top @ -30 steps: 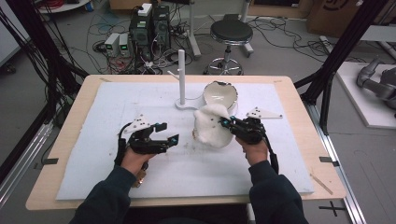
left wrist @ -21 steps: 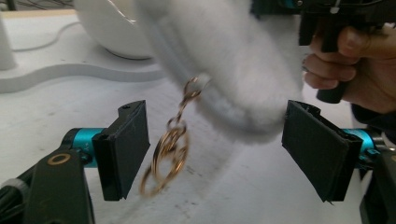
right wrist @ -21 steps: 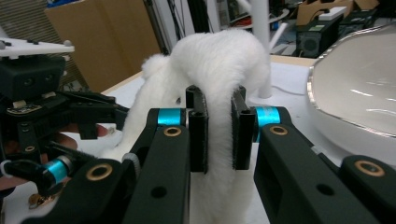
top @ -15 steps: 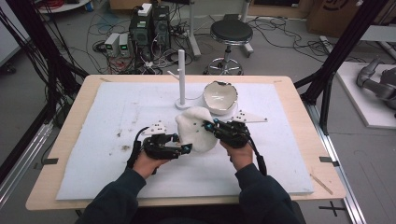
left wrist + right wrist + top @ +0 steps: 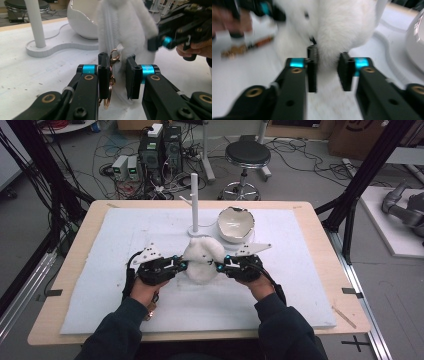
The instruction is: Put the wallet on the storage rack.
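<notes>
While both grippers meet at the fluffy white zippered plush pouch (image 5: 202,261), it stands just in front of the white peg stand (image 5: 194,200). The left gripper (image 5: 116,72) has its jaws pinching the pouch's zipper strip beside a gold ring clasp (image 5: 114,58). The right gripper (image 5: 327,71) has its jaws clamped on a fold of fur. A white egg-shaped bowl (image 5: 235,224) sits right of the stand.

Plush pouch (image 5: 202,262) btwn grippers, bowl (image 5: 236,225) behind

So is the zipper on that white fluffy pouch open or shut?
Shut, as far as shown: in the left gripper view the zipper runs closed down the fluffy pouch to the gold clasp.
</notes>
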`<act>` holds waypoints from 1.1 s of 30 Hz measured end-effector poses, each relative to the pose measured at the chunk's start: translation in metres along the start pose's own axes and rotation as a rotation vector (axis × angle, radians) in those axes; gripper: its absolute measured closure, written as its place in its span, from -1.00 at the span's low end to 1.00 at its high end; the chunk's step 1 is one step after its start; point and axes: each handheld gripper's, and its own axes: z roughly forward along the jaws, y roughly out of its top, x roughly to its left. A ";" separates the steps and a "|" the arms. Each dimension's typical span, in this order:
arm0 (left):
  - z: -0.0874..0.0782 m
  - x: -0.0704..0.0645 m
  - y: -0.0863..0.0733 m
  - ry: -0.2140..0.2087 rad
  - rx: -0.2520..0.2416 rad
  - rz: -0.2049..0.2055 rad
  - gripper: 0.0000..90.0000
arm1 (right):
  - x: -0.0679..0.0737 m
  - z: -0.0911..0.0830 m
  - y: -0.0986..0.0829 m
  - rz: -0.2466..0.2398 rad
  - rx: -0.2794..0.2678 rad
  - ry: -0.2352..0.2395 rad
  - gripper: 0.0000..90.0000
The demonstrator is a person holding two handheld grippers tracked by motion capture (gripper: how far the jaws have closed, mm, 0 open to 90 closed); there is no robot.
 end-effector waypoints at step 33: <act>-0.018 0.015 0.006 0.106 -0.005 0.014 0.43 | -0.038 -0.015 0.012 -0.087 -0.097 0.043 0.72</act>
